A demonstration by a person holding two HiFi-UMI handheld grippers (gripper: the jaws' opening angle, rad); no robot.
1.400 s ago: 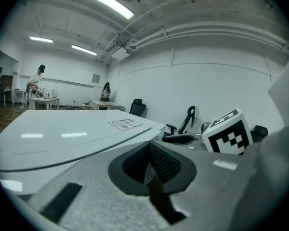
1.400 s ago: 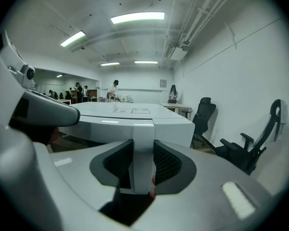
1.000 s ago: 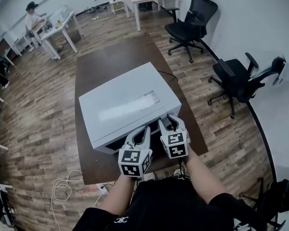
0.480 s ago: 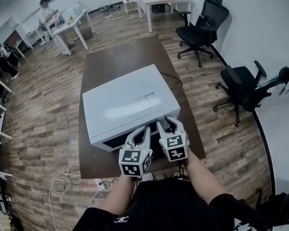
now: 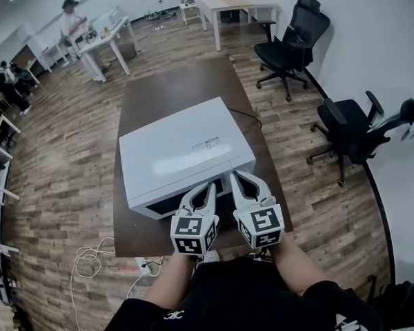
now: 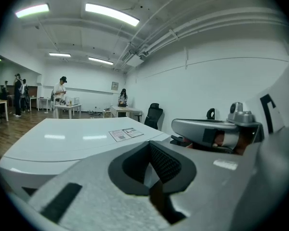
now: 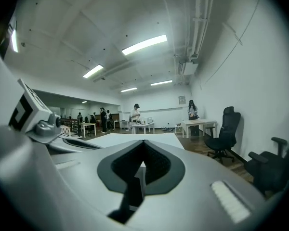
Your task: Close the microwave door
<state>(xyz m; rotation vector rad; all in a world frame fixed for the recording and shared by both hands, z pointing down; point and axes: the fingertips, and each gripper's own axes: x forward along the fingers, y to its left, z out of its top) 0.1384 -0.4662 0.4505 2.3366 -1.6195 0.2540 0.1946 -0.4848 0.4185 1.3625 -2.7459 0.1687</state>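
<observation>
While the white microwave (image 5: 183, 154) sits on the near half of the brown table (image 5: 172, 88), both grippers hang close to its near right corner. The left gripper (image 5: 208, 187) has its jaws together and empty. The right gripper (image 5: 238, 178) has just been closing its jaws, which now meet on nothing.
</observation>
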